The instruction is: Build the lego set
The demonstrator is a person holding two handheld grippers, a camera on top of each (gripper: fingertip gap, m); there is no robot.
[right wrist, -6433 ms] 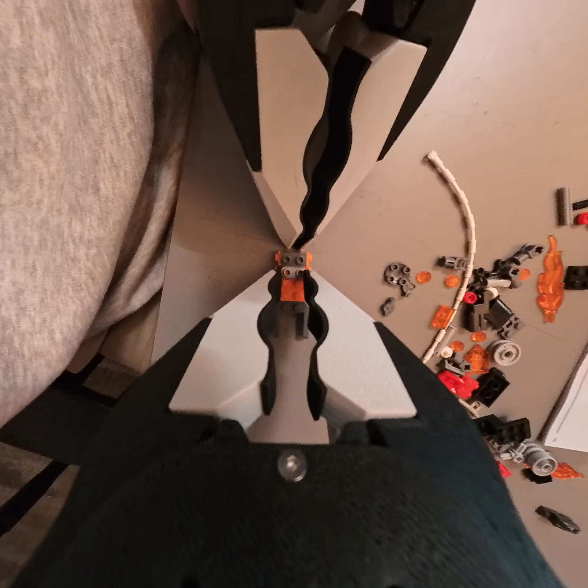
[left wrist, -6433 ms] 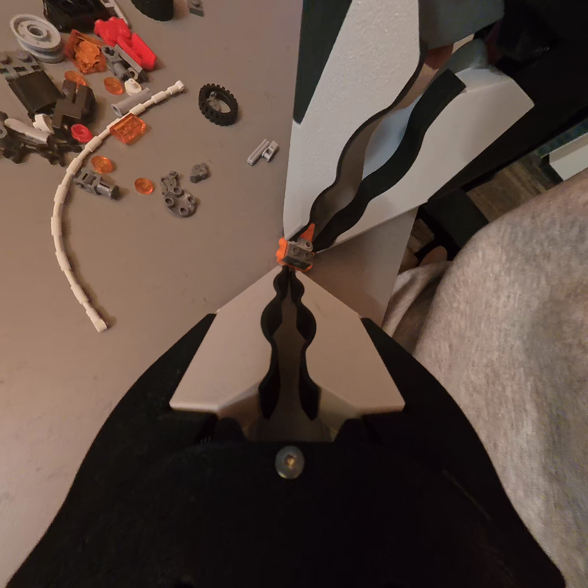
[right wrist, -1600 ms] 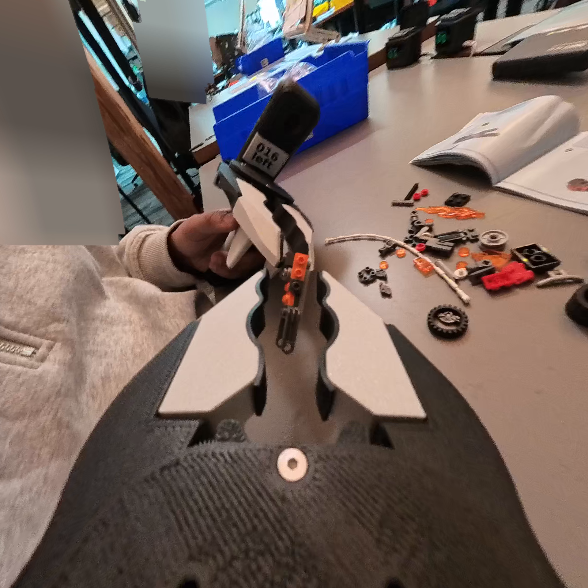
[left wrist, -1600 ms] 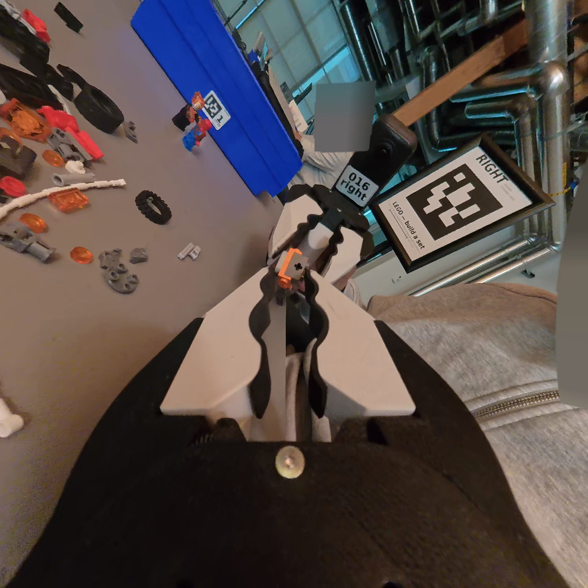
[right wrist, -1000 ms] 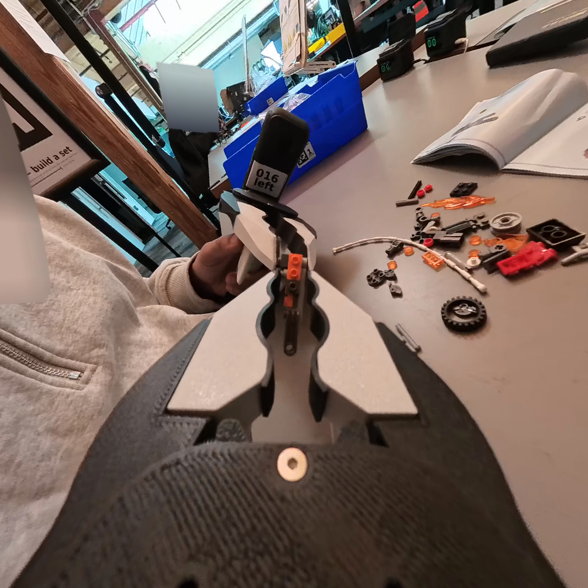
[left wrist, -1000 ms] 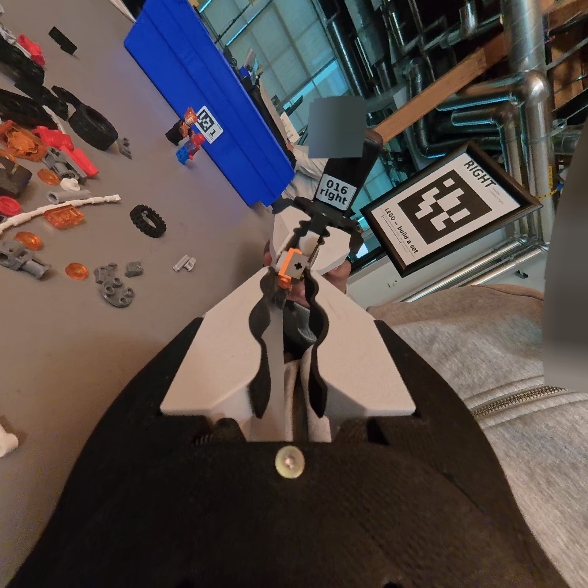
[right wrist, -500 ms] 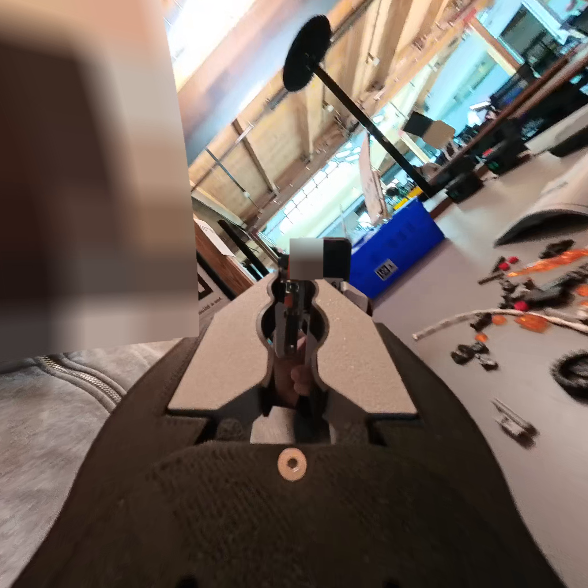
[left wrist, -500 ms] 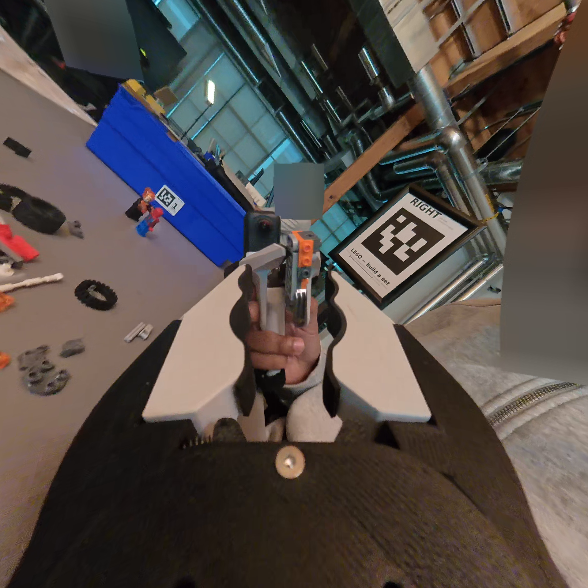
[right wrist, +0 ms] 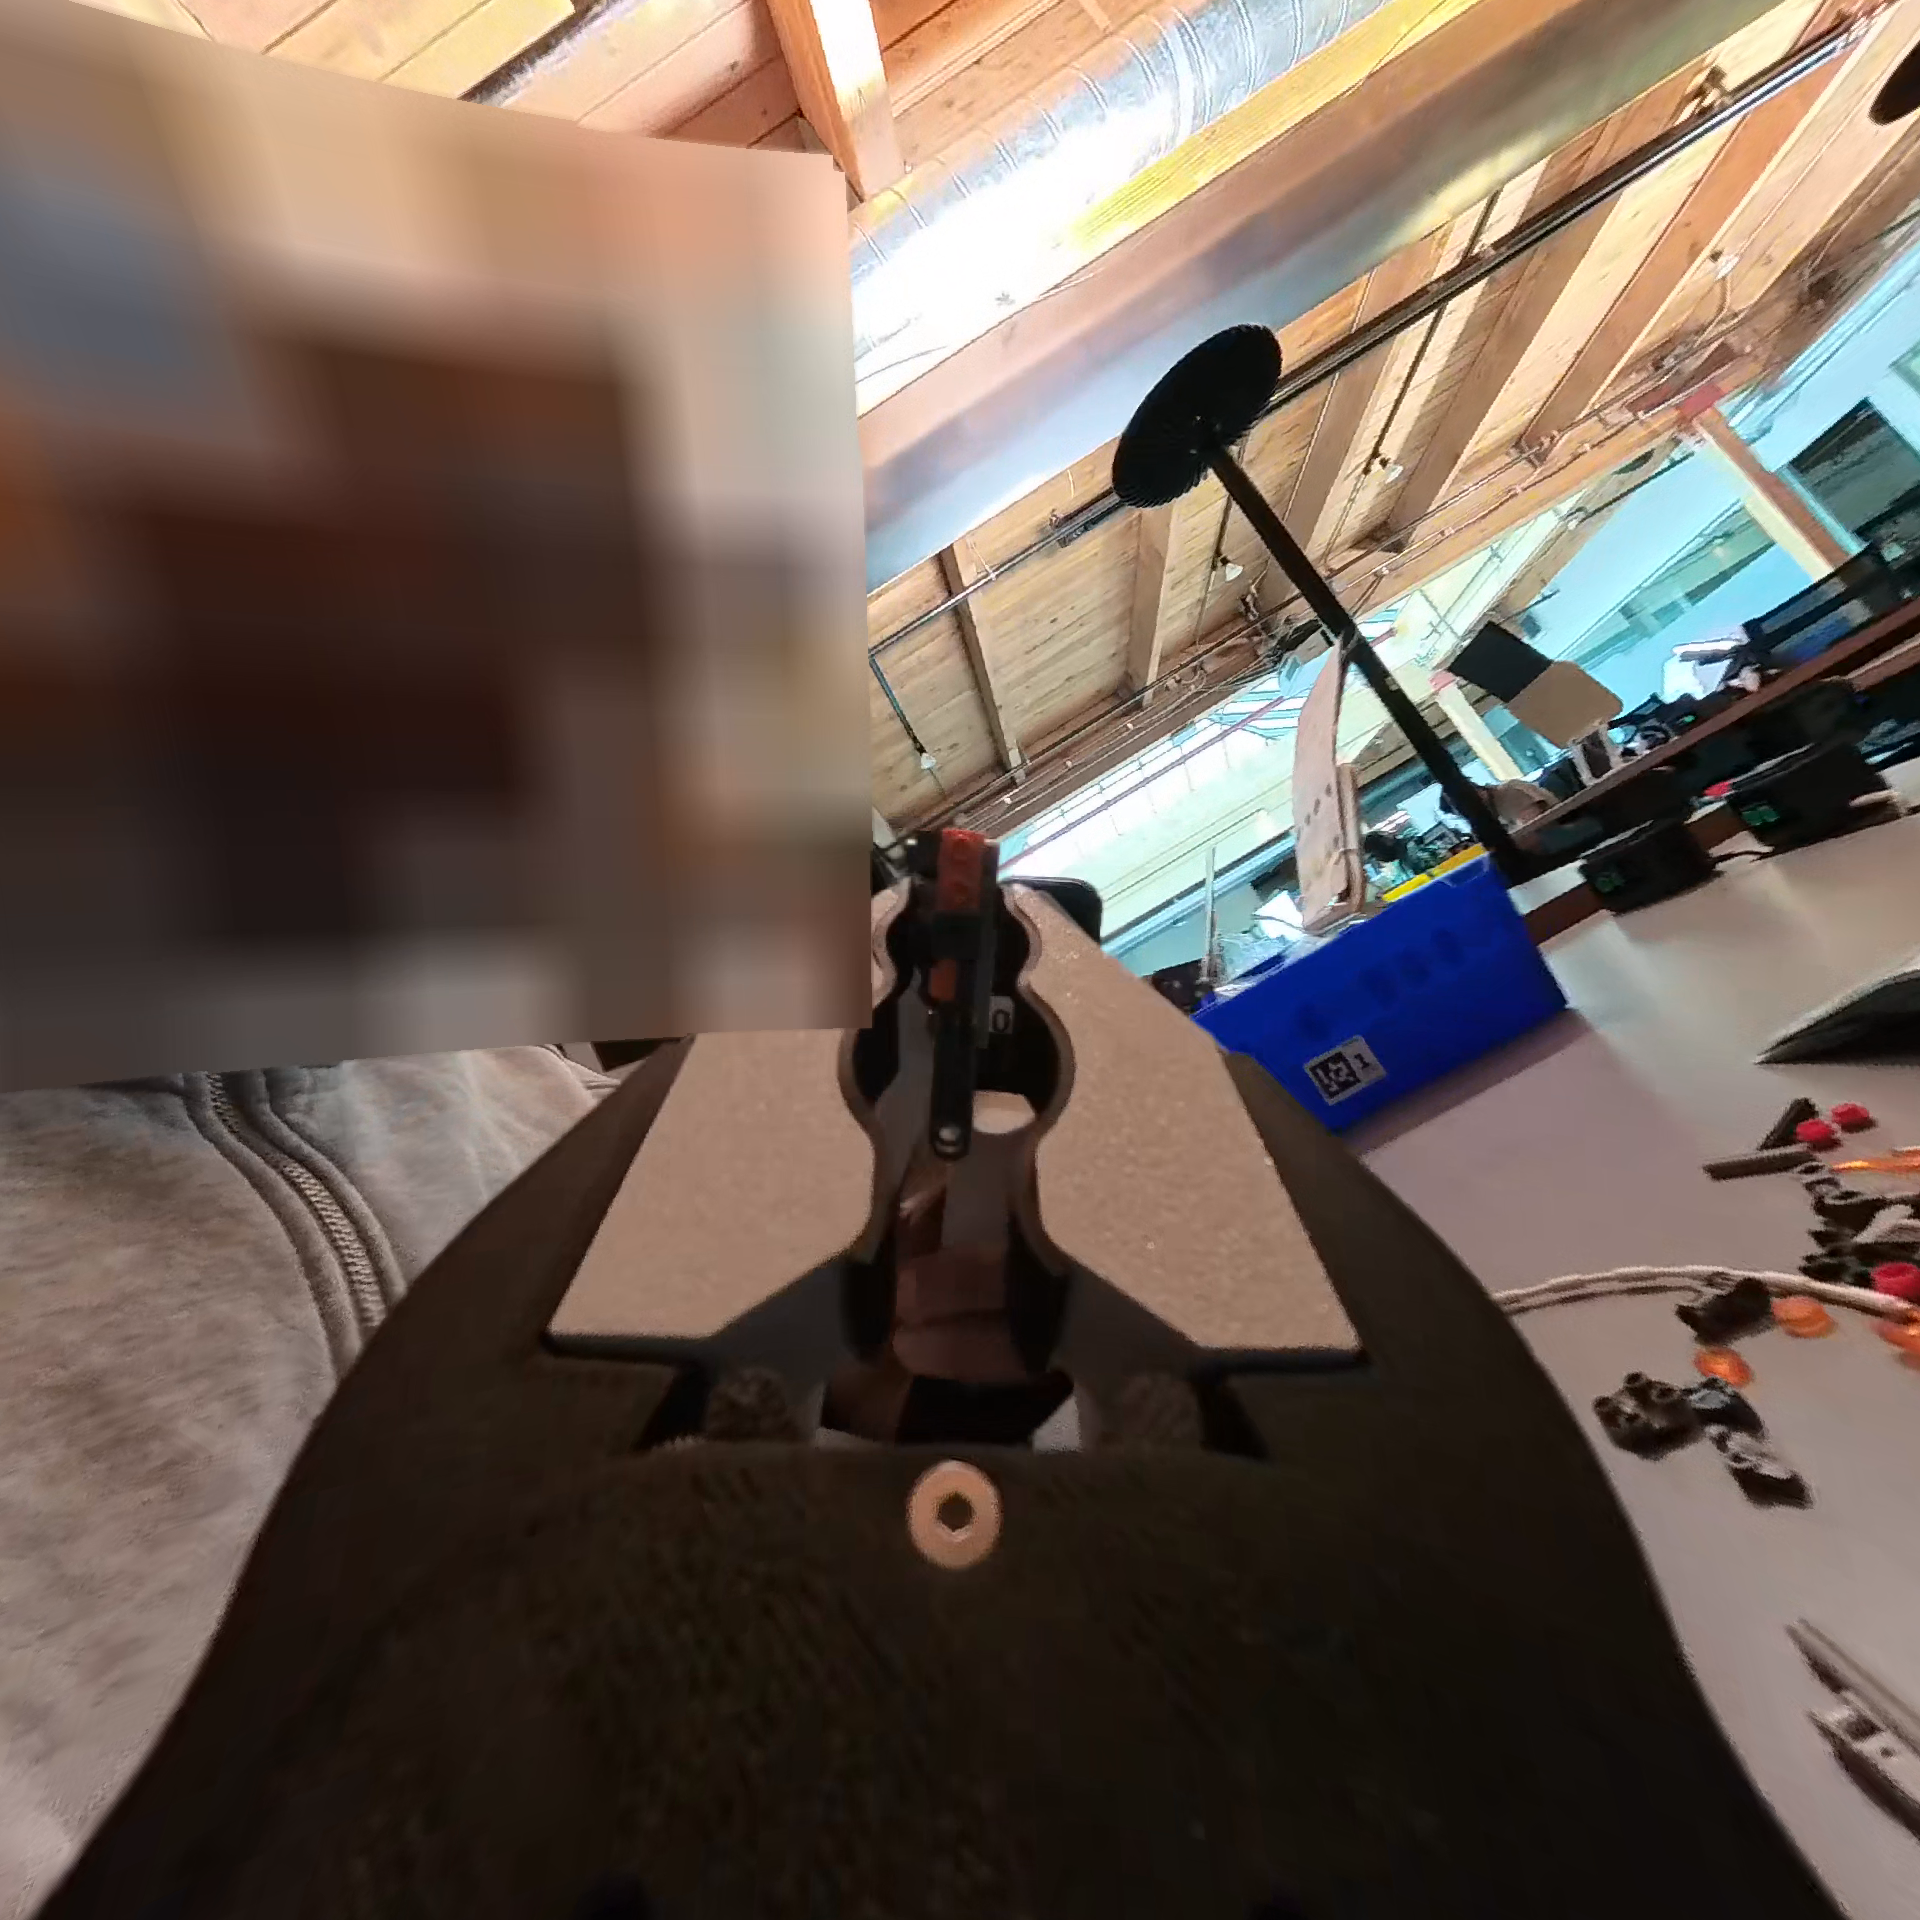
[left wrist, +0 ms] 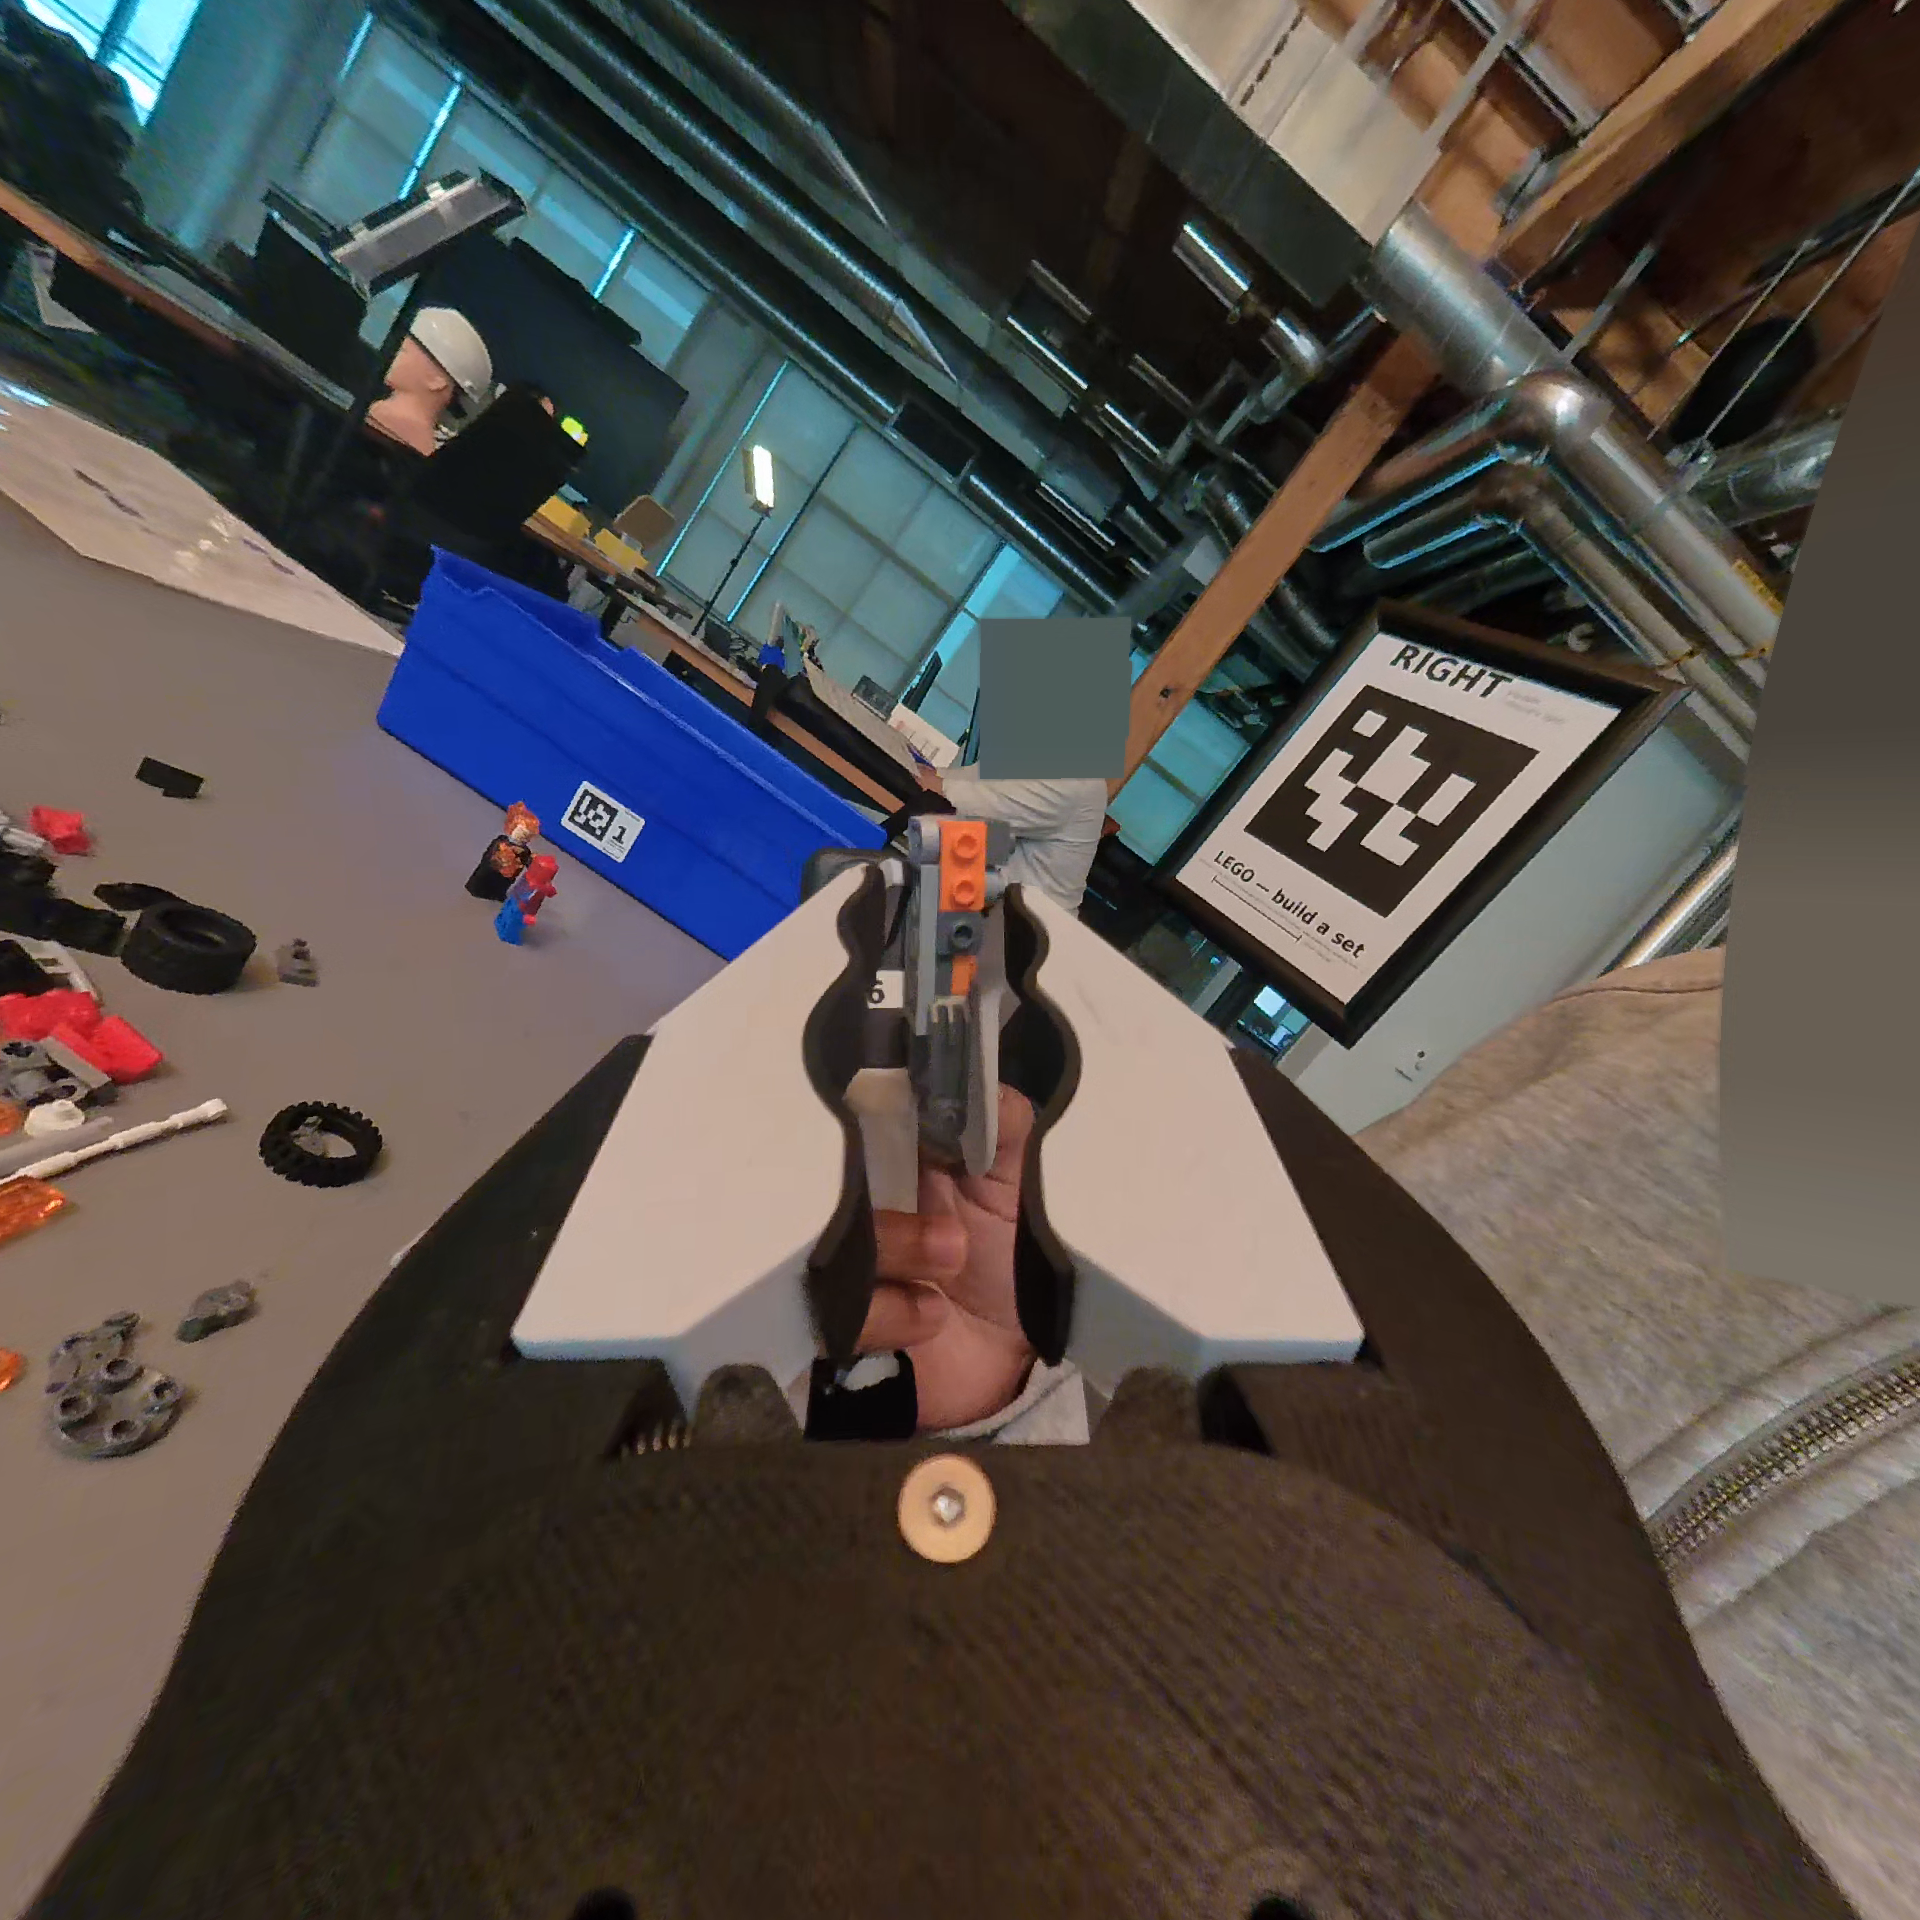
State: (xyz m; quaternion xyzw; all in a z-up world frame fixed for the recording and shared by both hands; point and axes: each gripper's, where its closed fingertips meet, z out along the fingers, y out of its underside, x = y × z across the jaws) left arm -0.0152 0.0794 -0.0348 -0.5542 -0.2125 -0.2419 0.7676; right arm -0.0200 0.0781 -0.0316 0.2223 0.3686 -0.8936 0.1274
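A small grey and orange lego assembly [left wrist: 961, 883] is held up in the air between both grippers, well above the grey table [left wrist: 364, 1018]. My right gripper [right wrist: 958, 899] is shut on this assembly [right wrist: 958, 883], which stands upright between its pads with a dark bar hanging below. My left gripper [left wrist: 937, 888] is open, with its jaws a little apart on either side of the assembly and not pressing on it. In the left wrist view the right gripper's white fingers [left wrist: 883, 1143] show edge-on behind the assembly, with a hand [left wrist: 935, 1247] below.
A blue bin [left wrist: 623, 748] stands at the back of the table, with two minifigures [left wrist: 520, 873] in front. Loose parts lie to the left: black tyres [left wrist: 320, 1143], red pieces [left wrist: 83, 1039], a grey round plate [left wrist: 109, 1392]. A framed marker sign [left wrist: 1392, 821] stands behind. The person's grey sweatshirt [left wrist: 1558, 1195] is close. The tips of both grippers are at nearly the same place. The grey round plate [left wrist: 109, 1392] is about equally far from each gripper, around 15 cm. It turns up in the right wrist view [right wrist: 1670, 1419] as well.
My left gripper has let go of the assembly and opened. Both grippers have tilted up and now face each other more squarely. The right gripper keeps its hold.
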